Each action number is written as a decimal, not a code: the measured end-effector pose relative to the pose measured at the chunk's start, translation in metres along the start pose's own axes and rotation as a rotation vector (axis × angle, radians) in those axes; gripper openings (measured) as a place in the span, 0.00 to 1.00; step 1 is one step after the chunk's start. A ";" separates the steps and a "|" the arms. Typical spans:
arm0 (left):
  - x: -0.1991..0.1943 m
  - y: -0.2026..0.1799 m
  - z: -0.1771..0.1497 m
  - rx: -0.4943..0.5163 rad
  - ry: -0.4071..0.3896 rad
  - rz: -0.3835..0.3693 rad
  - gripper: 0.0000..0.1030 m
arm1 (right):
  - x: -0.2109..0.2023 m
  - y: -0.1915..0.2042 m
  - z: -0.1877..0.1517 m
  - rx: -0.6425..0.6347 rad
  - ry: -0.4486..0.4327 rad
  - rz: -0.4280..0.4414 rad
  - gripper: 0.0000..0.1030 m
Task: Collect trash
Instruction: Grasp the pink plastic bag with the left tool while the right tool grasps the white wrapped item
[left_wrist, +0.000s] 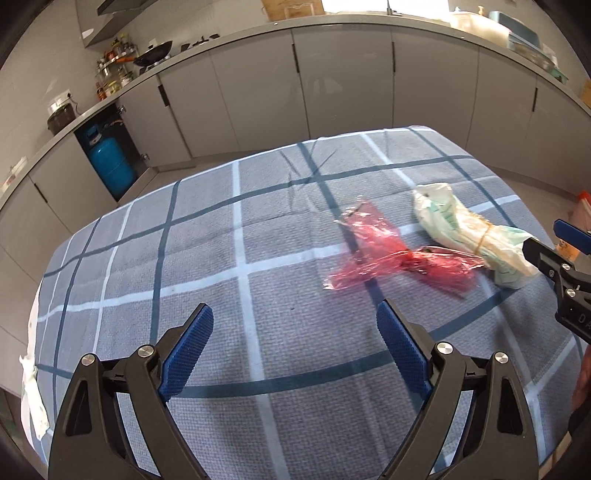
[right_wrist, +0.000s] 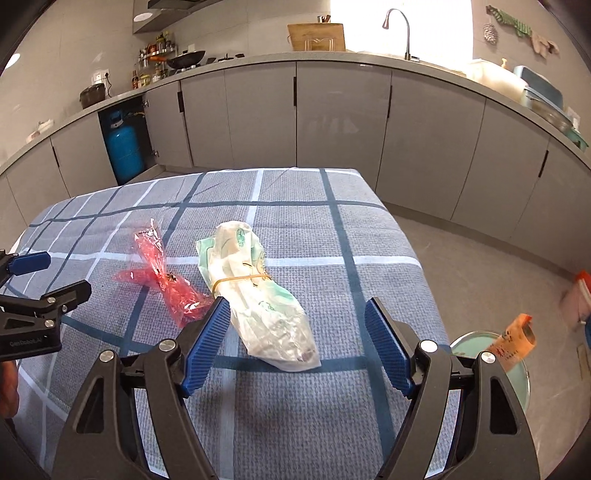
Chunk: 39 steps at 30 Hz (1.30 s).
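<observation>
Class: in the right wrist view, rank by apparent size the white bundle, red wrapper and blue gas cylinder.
1. white bundle
2. red wrapper
3. blue gas cylinder, though it stands farthest from the camera, so its true size is unsure.

**Occlusions and unreadable areas**

Right gripper (left_wrist: 561, 254) cut off by left-wrist view's right edge beside the white bundle (left_wrist: 476, 240); its jaw spacing unreadable there. Red wrapper (left_wrist: 391, 258) motion-blurred next to the bundle. Print on the bundle illegible. Orange packet (right_wrist: 513, 341) beyond the bundle blurred, text unreadable.
</observation>
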<state>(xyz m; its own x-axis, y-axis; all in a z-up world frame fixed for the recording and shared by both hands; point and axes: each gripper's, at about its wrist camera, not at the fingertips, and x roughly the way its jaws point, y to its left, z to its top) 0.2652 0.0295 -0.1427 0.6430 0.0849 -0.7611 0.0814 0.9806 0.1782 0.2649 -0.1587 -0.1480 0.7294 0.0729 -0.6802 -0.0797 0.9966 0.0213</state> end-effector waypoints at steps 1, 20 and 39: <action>0.001 0.004 -0.001 -0.007 0.004 0.004 0.86 | 0.002 0.001 0.001 -0.003 0.004 0.002 0.73; 0.013 -0.024 0.030 -0.096 0.043 -0.113 0.87 | 0.009 0.003 -0.016 -0.026 0.064 0.014 0.28; 0.045 -0.075 0.031 -0.020 0.140 -0.121 0.57 | -0.024 -0.028 -0.042 0.067 0.046 0.019 0.27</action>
<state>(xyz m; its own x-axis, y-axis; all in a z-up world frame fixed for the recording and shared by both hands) 0.3112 -0.0460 -0.1711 0.5172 -0.0112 -0.8558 0.1353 0.9884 0.0689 0.2205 -0.1902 -0.1631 0.6962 0.0917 -0.7119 -0.0464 0.9955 0.0829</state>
